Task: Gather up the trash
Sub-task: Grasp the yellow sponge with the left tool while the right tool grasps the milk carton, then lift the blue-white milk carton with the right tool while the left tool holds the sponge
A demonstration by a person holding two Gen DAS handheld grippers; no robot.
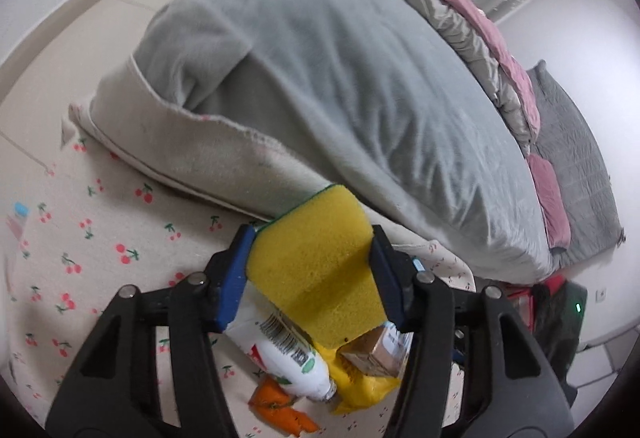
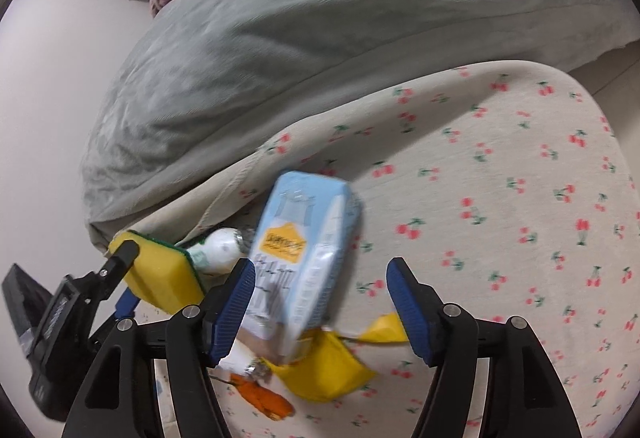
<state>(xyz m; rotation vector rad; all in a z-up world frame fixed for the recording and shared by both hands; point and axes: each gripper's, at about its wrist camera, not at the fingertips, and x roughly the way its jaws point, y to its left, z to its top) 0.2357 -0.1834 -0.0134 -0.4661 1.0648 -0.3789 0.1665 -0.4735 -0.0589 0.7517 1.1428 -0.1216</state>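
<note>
The left gripper [image 1: 310, 270] is clenched on a yellow sponge [image 1: 320, 270] at lower centre of its view, held above a small heap of litter on the cherry-print sheet [image 2: 500, 198]. The sponge looks light and soft (its sides dent under the pads), so a grip across its middle should serve. The right gripper [image 2: 320, 302] is spread wide, with a pale blue carton [image 2: 304, 254] blurred between its jaws; whether it touches them I cannot tell. It looks light, stiff and smooth.
</note>
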